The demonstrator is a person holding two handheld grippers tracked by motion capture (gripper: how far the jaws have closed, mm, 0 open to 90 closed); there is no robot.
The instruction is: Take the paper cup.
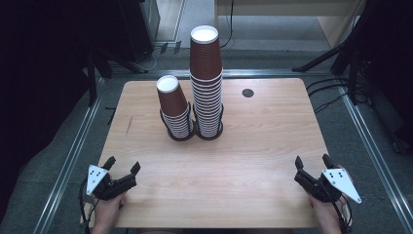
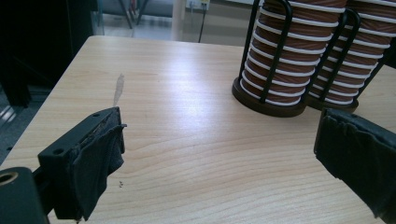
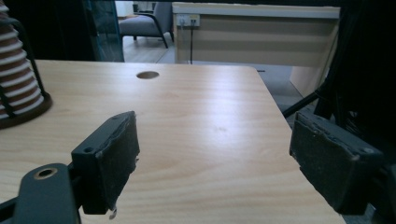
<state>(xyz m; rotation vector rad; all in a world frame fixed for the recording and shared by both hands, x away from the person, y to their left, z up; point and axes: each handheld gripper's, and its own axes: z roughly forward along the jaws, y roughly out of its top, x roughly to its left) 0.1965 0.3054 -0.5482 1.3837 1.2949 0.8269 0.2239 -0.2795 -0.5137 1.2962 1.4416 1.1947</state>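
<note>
Two stacks of brown paper cups with white rims stand upside down in black wire holders at the table's middle back. The tall stack (image 1: 206, 83) is on the right, the short stack (image 1: 174, 107) leans beside it on the left. My left gripper (image 1: 123, 164) rests at the near left corner, jaws wide apart with nothing between them. In the left gripper view, the gripper (image 2: 219, 140) faces the short stack (image 2: 285, 51) and the tall stack (image 2: 355, 51). My right gripper (image 1: 311, 160) sits at the near right corner, also open and empty. The right gripper view has this gripper (image 3: 215, 140) over bare wood, with the tall stack's base (image 3: 16, 84) at far left.
The light wooden table (image 1: 253, 146) has a round cable hole (image 1: 248, 92) at the back right, also seen as the hole (image 3: 147, 74) in the right gripper view. Metal rails, cables and dark stands surround the table on the floor.
</note>
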